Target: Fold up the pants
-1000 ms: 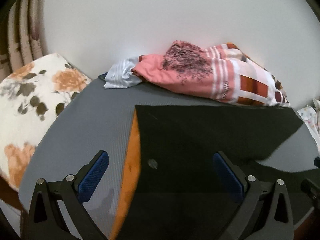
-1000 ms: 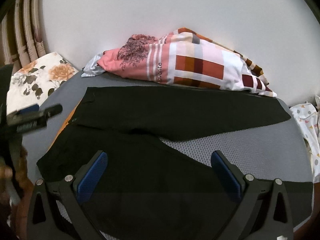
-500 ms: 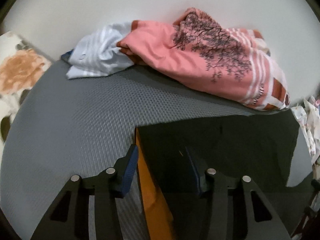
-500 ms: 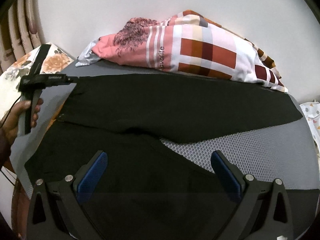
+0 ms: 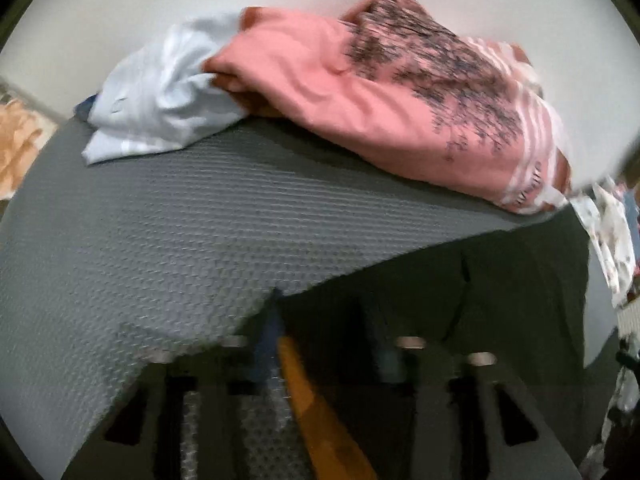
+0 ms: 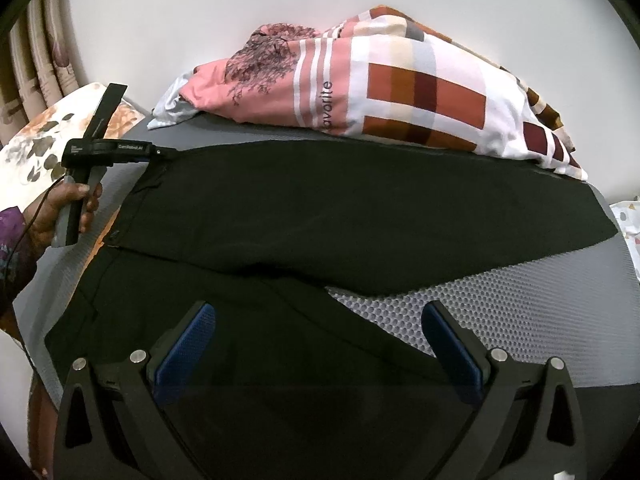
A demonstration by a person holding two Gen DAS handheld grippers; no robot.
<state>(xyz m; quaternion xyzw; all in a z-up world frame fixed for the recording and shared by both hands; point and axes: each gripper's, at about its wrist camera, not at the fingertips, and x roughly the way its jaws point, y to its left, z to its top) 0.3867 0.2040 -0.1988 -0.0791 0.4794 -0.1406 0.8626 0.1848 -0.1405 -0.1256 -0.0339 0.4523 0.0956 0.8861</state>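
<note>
Black pants [image 6: 340,216] lie spread on the grey mat, both legs running to the right, waist at the left. My left gripper [image 5: 328,344] has its jaws narrowed around the far waist corner of the pants [image 5: 460,300]; the view is blurred. In the right wrist view the left gripper [image 6: 160,152] touches that corner, held by a hand. My right gripper [image 6: 316,340] is open, low over the near leg, holding nothing.
A pink and checked blanket [image 6: 380,92] and a pale blue cloth [image 5: 160,100] are heaped along the back of the grey mat [image 5: 160,232]. A floral cushion [image 6: 44,148] lies at the left. An orange strip [image 5: 316,400] shows under the waist.
My left gripper moved forward to the far waist corner and its jaws closed from wide open to narrow around the edge. My right gripper stayed open and shifted slightly.
</note>
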